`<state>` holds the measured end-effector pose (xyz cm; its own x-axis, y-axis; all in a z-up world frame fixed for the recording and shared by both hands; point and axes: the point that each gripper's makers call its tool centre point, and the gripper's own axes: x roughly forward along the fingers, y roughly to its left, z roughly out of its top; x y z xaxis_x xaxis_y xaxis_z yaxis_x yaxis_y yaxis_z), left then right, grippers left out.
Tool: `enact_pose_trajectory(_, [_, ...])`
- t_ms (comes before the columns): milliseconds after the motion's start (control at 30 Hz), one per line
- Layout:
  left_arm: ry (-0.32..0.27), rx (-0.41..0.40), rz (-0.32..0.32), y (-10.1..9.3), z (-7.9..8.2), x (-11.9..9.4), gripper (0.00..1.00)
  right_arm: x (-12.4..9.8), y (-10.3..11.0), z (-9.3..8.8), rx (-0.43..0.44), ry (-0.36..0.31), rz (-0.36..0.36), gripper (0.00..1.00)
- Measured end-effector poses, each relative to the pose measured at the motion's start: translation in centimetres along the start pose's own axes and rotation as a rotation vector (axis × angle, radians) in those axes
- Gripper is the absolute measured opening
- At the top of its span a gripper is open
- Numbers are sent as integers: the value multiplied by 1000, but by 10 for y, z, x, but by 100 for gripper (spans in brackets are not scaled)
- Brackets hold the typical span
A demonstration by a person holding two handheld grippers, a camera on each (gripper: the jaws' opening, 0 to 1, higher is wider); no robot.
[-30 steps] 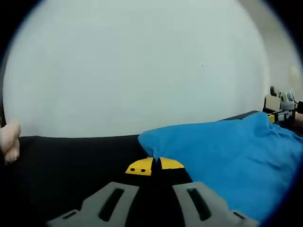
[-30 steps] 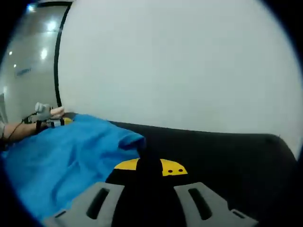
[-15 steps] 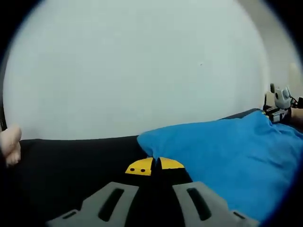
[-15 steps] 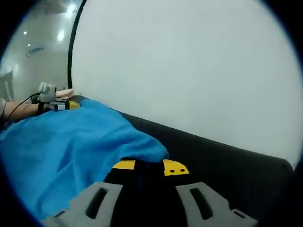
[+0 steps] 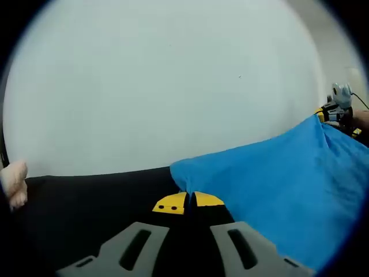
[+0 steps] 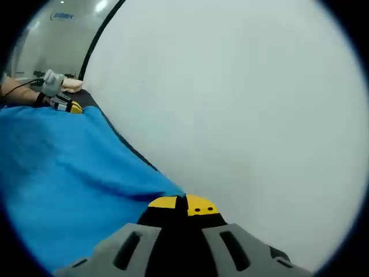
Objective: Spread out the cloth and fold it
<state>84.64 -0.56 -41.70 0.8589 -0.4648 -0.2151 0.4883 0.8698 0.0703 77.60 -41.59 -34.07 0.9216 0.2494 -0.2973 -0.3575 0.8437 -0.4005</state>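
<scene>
- One blue cloth (image 5: pixel 277 190), two grippers: the left gripper (image 5: pixel 187 201) has its yellow-tipped jaws clenched on a corner of the cloth, at 6 o'clock in the left gripper view.
- The right gripper (image 6: pixel 185 203) pinches another corner with its jaws pressed together, low in the right gripper view.
- In the left gripper view the cloth runs from the jaws toward 3 o'clock, its top edge drawn in a nearly straight line up to the right gripper, small at the far end.
- In the right gripper view the cloth spreads from the jaws toward 9 and 10 o'clock, reaching the left gripper and a hand (image 6: pixel 72 85) holding it.
- The fabric is a plain bright blue, fairly smooth, with soft folds near each pinched corner.
- One black table (image 5: pixel 86 196) lies beneath the cloth; a pale wall (image 5: pixel 161 81) stands behind.
</scene>
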Motion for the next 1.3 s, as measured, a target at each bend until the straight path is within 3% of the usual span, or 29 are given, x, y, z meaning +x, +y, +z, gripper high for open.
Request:
enact_pose_trajectory(33, [0,1,0,0,0,0,1,0,0,-3,0,8,4,1])
enact_pose_trajectory(67, [0,2,0,0,0,-1,1,1,-3,-20,-13,72,-4,1])
enact_pose_trajectory(100, [1,1,0,3,1,3,1,2,-3,-31,4,95,-9,2])
enact_pose_trajectory(167, [0,6,1,4,1,4,1,10,9,-63,25,158,13,2])
enact_pose_trajectory(200, [0,5,1,4,1,4,1,11,16,-88,39,247,16,3])
enact_pose_trajectory(233, [0,4,0,4,1,4,1,14,13,-80,95,140,-5,3])
enact_pose_trajectory(333, [-2,9,0,4,2,4,1,2,-5,-75,269,163,-25,4])
enact_pose_trajectory(367, [-1,9,1,5,3,4,1,-5,-31,-72,278,154,-114,4])
enact_pose_trajectory(400, [-1,10,2,5,3,5,1,-9,-44,-67,297,127,-155,4])
enact_pose_trajectory(433, [-2,15,3,5,3,5,1,-11,-47,-54,420,43,-160,4])
enact_pose_trajectory(500, [-2,17,3,5,4,5,1,-7,-44,-37,581,-50,-126,6])
enact_pose_trajectory(567, [-3,19,3,5,4,5,1,-1,-43,-32,601,-75,-141,16])
enact_pose_trajectory(633, [-3,21,4,6,5,5,1,12,-31,-28,593,-76,-117,20])
enact_pose_trajectory(733, [-5,26,5,5,5,3,1,34,8,-28,430,-23,-55,21])
enact_pose_trajectory(767, [-7,32,6,5,6,3,1,37,14,-31,415,-3,-48,20])
enact_pose_trajectory(833, [-7,35,6,5,6,3,1,40,30,-65,233,202,-62,3])
enact_pose_trajectory(867, [-7,39,6,5,6,3,1,41,34,-59,125,161,-55,3])
enact_pose_trajectory(900, [-7,39,7,5,6,3,1,36,32,-46,71,103,-65,3])
enact_pose_trajectory(933, [-6,44,8,6,7,2,1,25,47,-42,-7,109,0,2])
enact_pose_trajectory(967, [-8,55,7,4,7,-1,1,18,53,-36,-73,71,20,2])
enact_pose_trajectory(1000, [-7,61,6,2,7,-3,1,4,66,-29,-241,14,74,2])
enact_pose_trajectory(1033, [-7,59,7,2,7,-3,1,-4,75,-28,-305,-14,114,3])
enact_pose_trajectory(1067, [-7,64,7,2,7,-3,1,-10,83,-33,-319,-3,156,3])
enact_pose_trajectory(1100, [-7,65,7,2,7,-4,1,-20,90,-47,-231,41,207,3])
enact_pose_trajectory(1133, [-5,62,8,2,7,-4,1,-24,93,-50,-198,46,230,3])
enact_pose_trajectory(1233, [-4,60,6,1,6,-4,1,-33,86,-46,0,42,267,4])
enact_pose_trajectory(1300, [-4,62,5,0,6,-5,1,-37,83,-29,101,-32,301,11])
